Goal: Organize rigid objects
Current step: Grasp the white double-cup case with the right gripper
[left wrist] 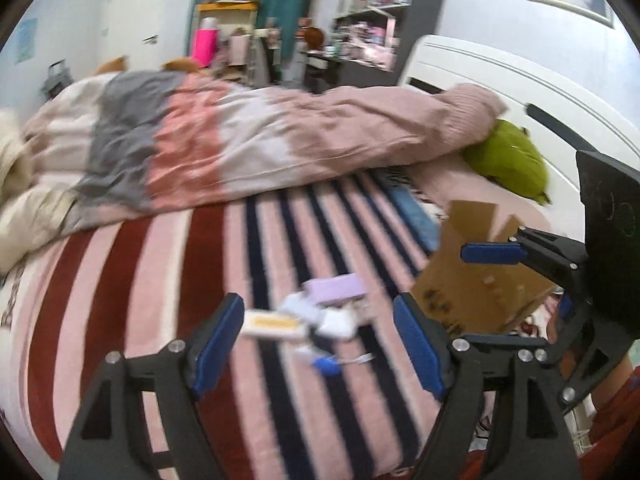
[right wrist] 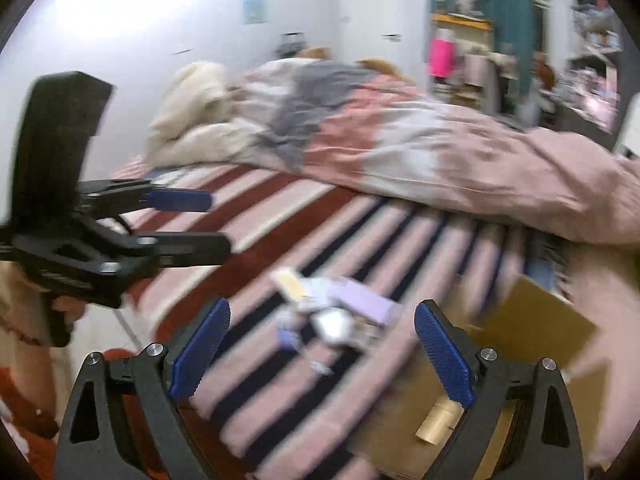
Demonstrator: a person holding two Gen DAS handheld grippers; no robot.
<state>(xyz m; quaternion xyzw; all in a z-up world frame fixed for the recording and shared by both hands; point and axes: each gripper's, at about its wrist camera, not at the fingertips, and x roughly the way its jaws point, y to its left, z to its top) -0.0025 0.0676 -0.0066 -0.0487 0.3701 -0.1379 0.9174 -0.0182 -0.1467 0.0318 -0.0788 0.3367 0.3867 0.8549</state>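
Observation:
A small pile of rigid objects lies on the striped blanket: a lilac box (left wrist: 335, 287), a white and yellow box (left wrist: 274, 323), a white packet (left wrist: 337, 325) and a small blue piece (left wrist: 326, 366). The pile also shows in the right wrist view, with the lilac box (right wrist: 366, 302) and the yellow box (right wrist: 292, 286). My left gripper (left wrist: 318, 344) is open and empty, just short of the pile. My right gripper (right wrist: 322, 356) is open and empty, above the pile's near side. A cardboard box (left wrist: 476, 280) stands at the right; it also shows in the right wrist view (right wrist: 532, 320).
The striped blanket (left wrist: 160, 280) covers the bed. A crumpled pink and grey duvet (left wrist: 240, 140) lies behind, with a green cushion (left wrist: 508, 160) by the white headboard (left wrist: 520, 80). Shelves and clutter stand at the back. The right gripper shows at the right edge in the left wrist view (left wrist: 492, 254).

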